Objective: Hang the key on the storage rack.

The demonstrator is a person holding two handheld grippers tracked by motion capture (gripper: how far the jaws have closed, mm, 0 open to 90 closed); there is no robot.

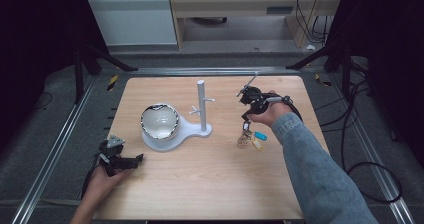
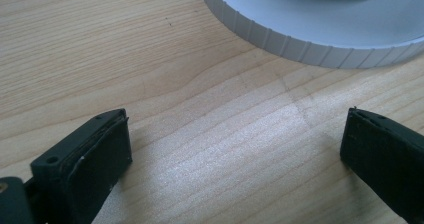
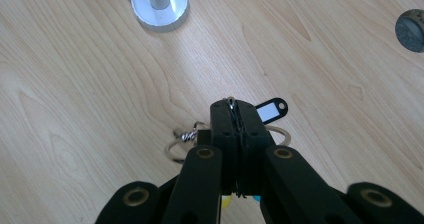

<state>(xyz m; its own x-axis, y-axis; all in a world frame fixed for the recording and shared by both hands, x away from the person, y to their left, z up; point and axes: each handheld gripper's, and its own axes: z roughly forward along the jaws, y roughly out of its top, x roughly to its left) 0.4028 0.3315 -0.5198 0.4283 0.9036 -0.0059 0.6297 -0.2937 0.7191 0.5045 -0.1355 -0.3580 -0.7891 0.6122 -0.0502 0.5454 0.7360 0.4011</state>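
Observation:
My right gripper hangs above the table's right half, jaws pointing down and shut on a bunch of key rings. A blue tag and a yellow tag dangle with the rings just over the wood. In the right gripper view the jaws are pressed together on a metal ring, and a dark tag with a white label pokes out behind them. My left gripper rests at the front left, open, and nothing lies between its jaws.
A white stand with an upright post and short pegs rises mid-table from a flat white base. A white bowl sits on that base. The base's ribbed rim lies just ahead of my left gripper.

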